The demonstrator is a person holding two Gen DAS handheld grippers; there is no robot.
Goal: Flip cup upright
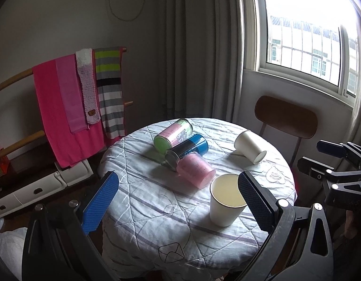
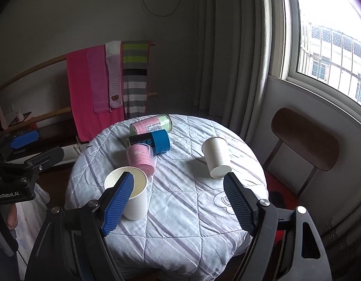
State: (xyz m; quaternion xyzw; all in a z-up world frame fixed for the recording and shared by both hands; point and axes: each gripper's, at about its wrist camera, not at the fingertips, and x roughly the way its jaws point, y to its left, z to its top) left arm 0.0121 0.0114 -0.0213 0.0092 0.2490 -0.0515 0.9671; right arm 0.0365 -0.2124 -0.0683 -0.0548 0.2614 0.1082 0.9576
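While both claws hang above the near edge of the round worktop (image 1: 143, 201), the lines below run left to right.

Left claw (image 1: 178, 201): spread wide, gripping nothing; its blue pads point forward and down over the quilted cloth, raised off it.
Left claw, seen from the right wrist: its black body sits at the far left edge, level with and well apart from the right claw (image 2: 178, 201); this view does not show how far its pads are parted.
Upright cup (image 1: 225, 201): stands mouth up just inside the left claw's right pad (image 1: 255, 201), which overlaps its rim in the picture; whether they touch I cannot tell.
Same cup from the right wrist (image 2: 136, 201): partly behind the right claw's left pad (image 2: 117, 203).
Three cans (image 1: 182, 149): lying on their sides in a touching cluster ahead of the left claw, beyond the upright cup.
Right claw: spread wide, gripping nothing, tilted down over the worktop's near half.
Tipped cup (image 2: 215, 157): on its side ahead of the right claw, near its right pad (image 2: 239, 203), base toward the claw, mouth away.
Tipped cup from the left wrist (image 1: 249, 146): far right of the left claw, beyond its right pad.
Chair (image 2: 304, 138): right of the right claw, past the worktop.
Only the left wrist shows: the white storage unit (image 1: 39, 189) on the floor, left of the left claw.
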